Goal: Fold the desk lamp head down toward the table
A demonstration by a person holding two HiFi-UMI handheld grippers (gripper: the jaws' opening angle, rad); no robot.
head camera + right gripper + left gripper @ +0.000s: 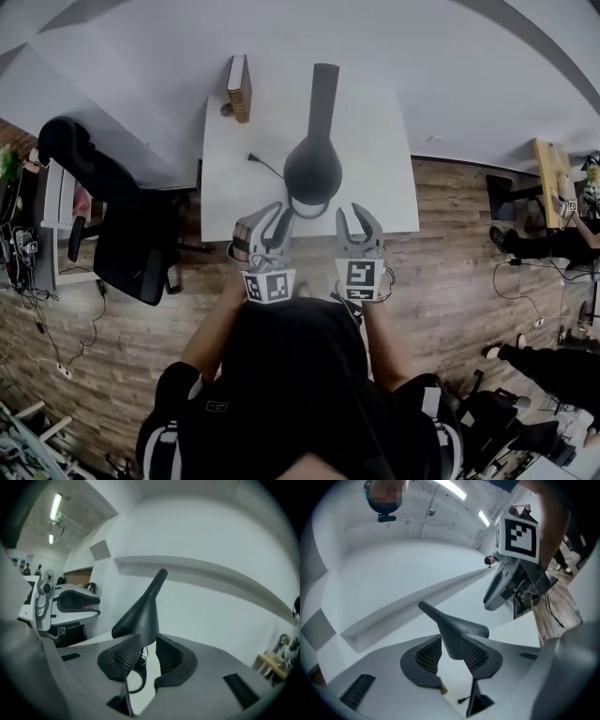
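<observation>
**Head view.** The left gripper (280, 215) and the right gripper (354, 214) are at the near edge of the white table (389, 141). Both have their fingers spread and hold nothing. The desk lamp head (313, 169) lies just beyond the fingertips, between the two grippers. The lamp arm (323, 94) runs on away from them. A plug (251, 157) lies beyond and outboard of the left fingers. A book-like block (239, 87) stands well past them, and an office chair (122, 225) is well off to the left gripper's outer side. Each marker cube (268, 286) carries a black-and-white square pattern (the only print that can be made out).

**Left gripper view.** The pads (424, 657) stand apart. The desk lamp head (457, 632) shows in the gap beyond them, untouched, with the plug (462, 699) below it. The right gripper (501, 590) appears side-on.

**Right gripper view.** The pads (119, 659) stand apart. The desk lamp head (140, 616) rises past the gap. Only this view shows the dark ring (138, 679) beneath it.
</observation>
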